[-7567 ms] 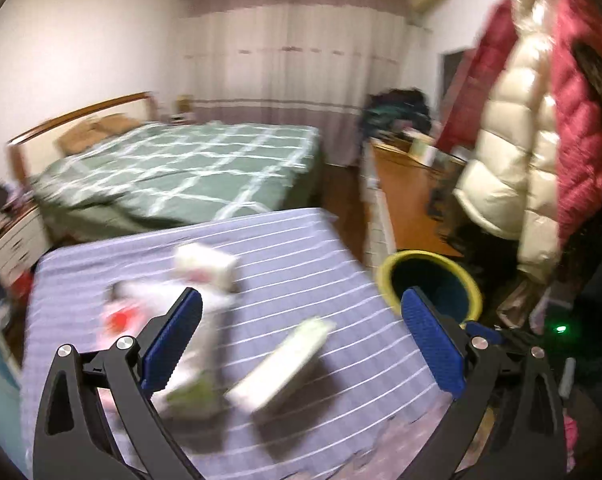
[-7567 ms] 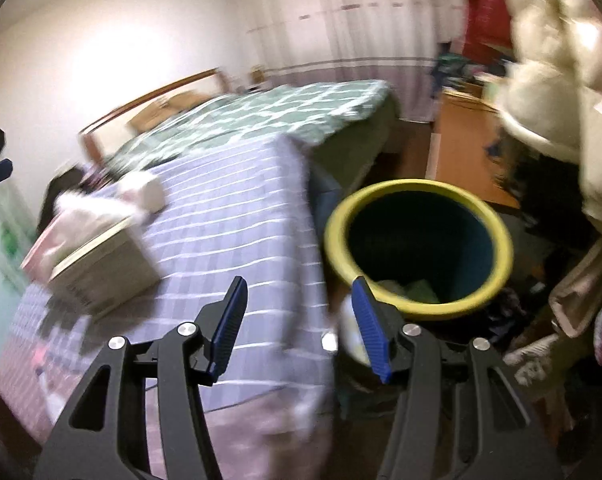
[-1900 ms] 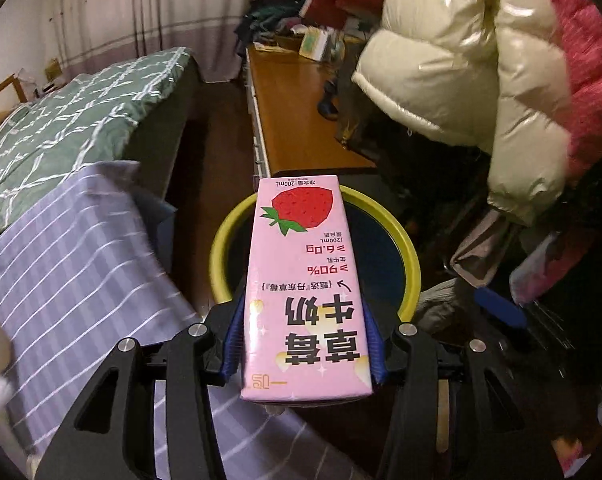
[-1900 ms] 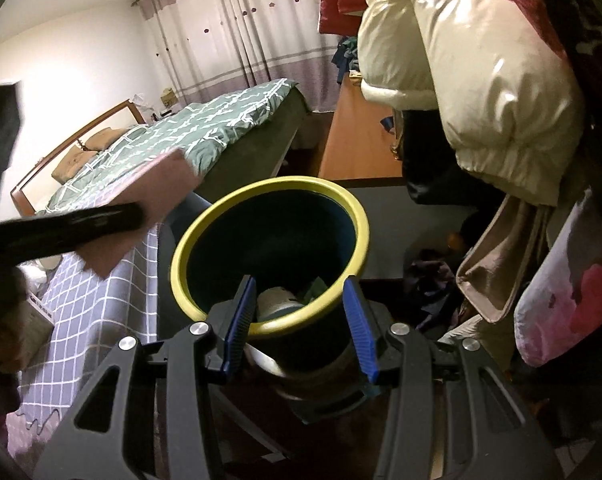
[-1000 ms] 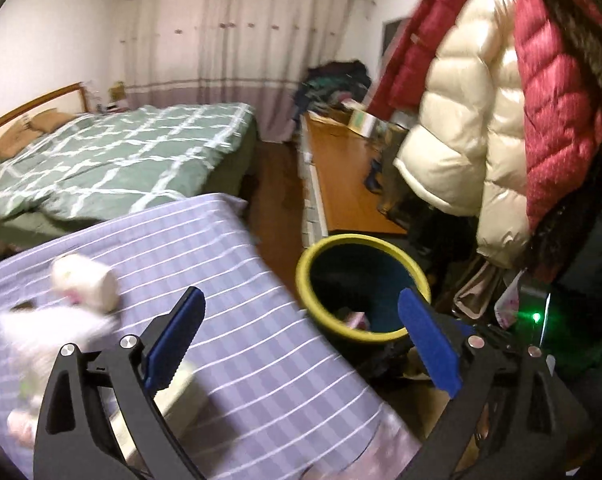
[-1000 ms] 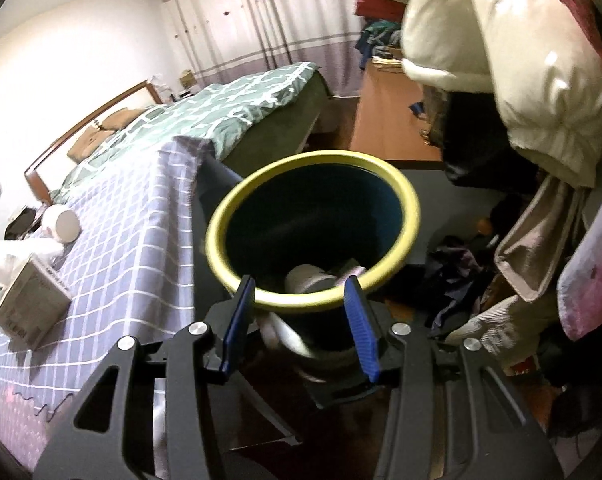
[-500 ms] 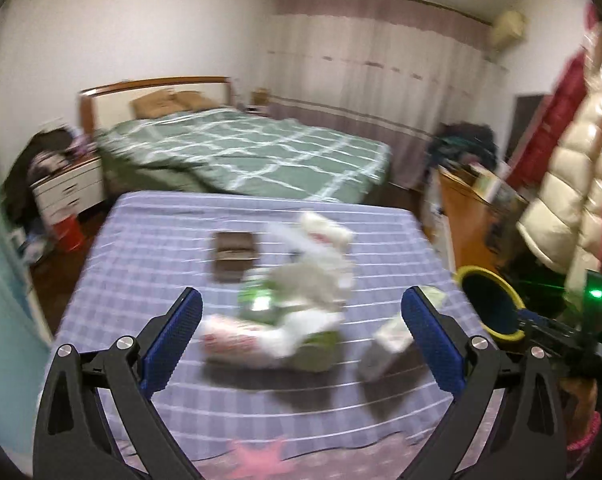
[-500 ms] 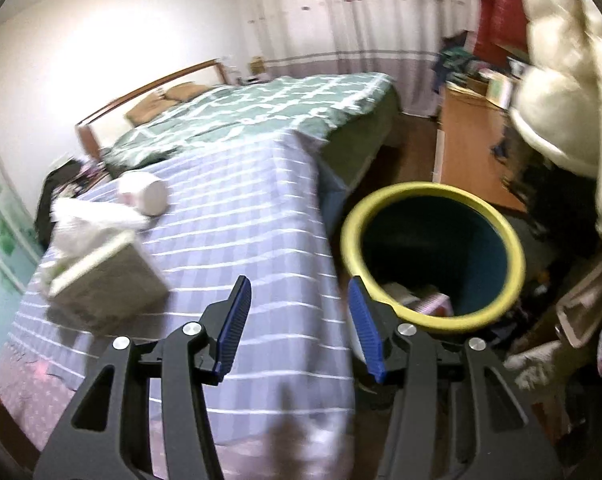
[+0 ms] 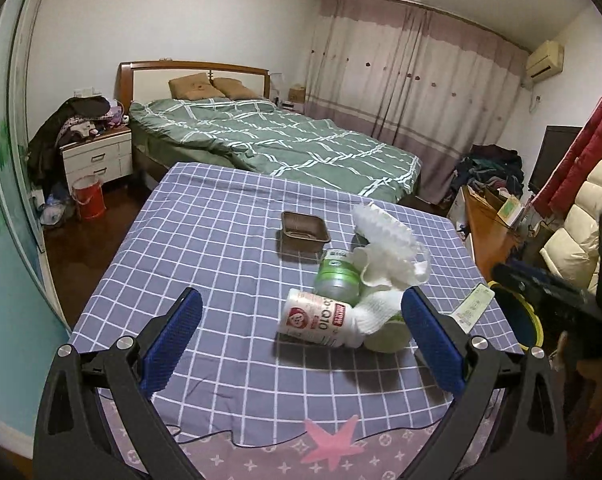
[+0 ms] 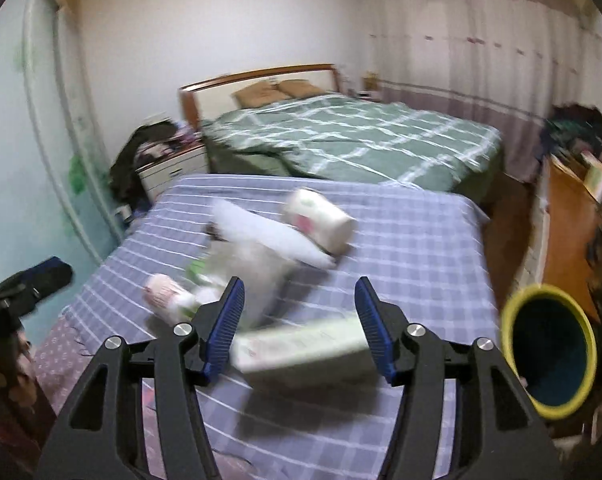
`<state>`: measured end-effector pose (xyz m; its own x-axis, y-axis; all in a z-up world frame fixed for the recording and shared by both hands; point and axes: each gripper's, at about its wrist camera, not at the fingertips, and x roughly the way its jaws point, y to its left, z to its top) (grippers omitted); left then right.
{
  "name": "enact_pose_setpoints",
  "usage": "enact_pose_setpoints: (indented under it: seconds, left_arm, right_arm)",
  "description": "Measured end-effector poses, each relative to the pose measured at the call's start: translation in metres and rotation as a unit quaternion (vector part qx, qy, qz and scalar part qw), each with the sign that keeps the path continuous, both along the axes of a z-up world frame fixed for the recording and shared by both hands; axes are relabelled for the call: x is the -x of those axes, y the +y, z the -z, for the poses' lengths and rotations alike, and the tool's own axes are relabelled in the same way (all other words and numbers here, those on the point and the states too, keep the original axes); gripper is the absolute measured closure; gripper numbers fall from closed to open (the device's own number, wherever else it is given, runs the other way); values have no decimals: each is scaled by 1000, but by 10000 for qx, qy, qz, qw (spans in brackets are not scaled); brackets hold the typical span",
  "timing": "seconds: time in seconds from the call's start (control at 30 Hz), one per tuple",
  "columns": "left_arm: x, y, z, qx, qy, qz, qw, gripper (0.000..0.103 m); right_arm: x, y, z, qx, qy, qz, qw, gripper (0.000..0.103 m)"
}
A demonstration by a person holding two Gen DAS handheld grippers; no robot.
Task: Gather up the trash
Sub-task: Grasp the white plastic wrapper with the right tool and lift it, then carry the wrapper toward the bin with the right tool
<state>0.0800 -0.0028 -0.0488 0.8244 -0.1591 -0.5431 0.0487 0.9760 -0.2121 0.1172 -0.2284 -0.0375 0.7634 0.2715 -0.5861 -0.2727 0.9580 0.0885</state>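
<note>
Trash lies on the purple checked table (image 9: pixel 205 248): a red-and-white cup on its side (image 9: pixel 313 317), a green can (image 9: pixel 336 276), crumpled white paper (image 9: pixel 389 248), a brown tray (image 9: pixel 304 233) and a flat pale box (image 9: pixel 472 306). My left gripper (image 9: pixel 299 338) is open and empty, above the near table edge. My right gripper (image 10: pixel 301 326) is open, its jaws either side of the pale box (image 10: pixel 301 346), apart from it. The view is blurred. The yellow-rimmed bin stands at the table's right (image 10: pixel 549 348), also in the left wrist view (image 9: pixel 517 312).
A green bed (image 9: pixel 285 140) lies behind the table. A white nightstand (image 9: pixel 97 156) and a red bucket (image 9: pixel 88 197) stand at the left. A wooden desk (image 9: pixel 489 232) and hanging coats (image 9: pixel 581 216) are at the right. The right gripper's body shows at the left wrist view's right edge (image 9: pixel 549 288).
My left gripper dropped the pink milk carton into the bin, opened and swung back over the table. My right gripper left the bin and moved over the pale box.
</note>
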Motion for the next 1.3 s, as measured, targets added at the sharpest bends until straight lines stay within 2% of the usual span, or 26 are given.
enact_pose_setpoints:
  seconds: [0.23, 0.37, 0.5, 0.53, 0.6, 0.63, 0.67, 0.83, 1.07, 1.3]
  left_arm:
    - [1, 2, 4, 47, 36, -77, 10000, 5]
    - [0, 4, 9, 72, 87, -51, 9999, 5]
    - [-3, 5, 13, 112, 154, -30, 9998, 5]
    - [-3, 6, 14, 122, 165, -30, 9998, 5]
    - [-5, 6, 16, 149, 191, -14, 9997, 5]
    - [-5, 6, 17, 151, 202, -12, 9997, 5]
    - [-6, 6, 18, 151, 218, -8, 9996, 5]
    - [-8, 7, 21, 166, 257, -2, 9995, 5]
    - [-10, 3, 23, 162, 285, 51, 9994, 5]
    - [-10, -6, 23, 111, 304, 154, 9994, 5]
  right_arm:
    - [-50, 72, 3, 772, 55, -498, 9958, 48]
    - [-81, 99, 12, 1378, 151, -470, 9892, 48]
    - [-100, 112, 25, 1704, 311, -471, 9838, 48]
    - [-105, 114, 28, 1743, 348, -462, 9830, 51]
    - [-113, 115, 32, 1766, 417, -456, 9823, 64]
    - [-116, 116, 34, 1769, 448, -460, 9821, 76]
    - [-119, 115, 33, 1756, 472, -450, 9823, 82]
    - [-118, 102, 18, 1407, 338, -384, 9887, 89]
    - [-102, 65, -22, 507, 123, -340, 9981, 90]
    - [-76, 26, -53, -152, -207, -222, 9994, 90]
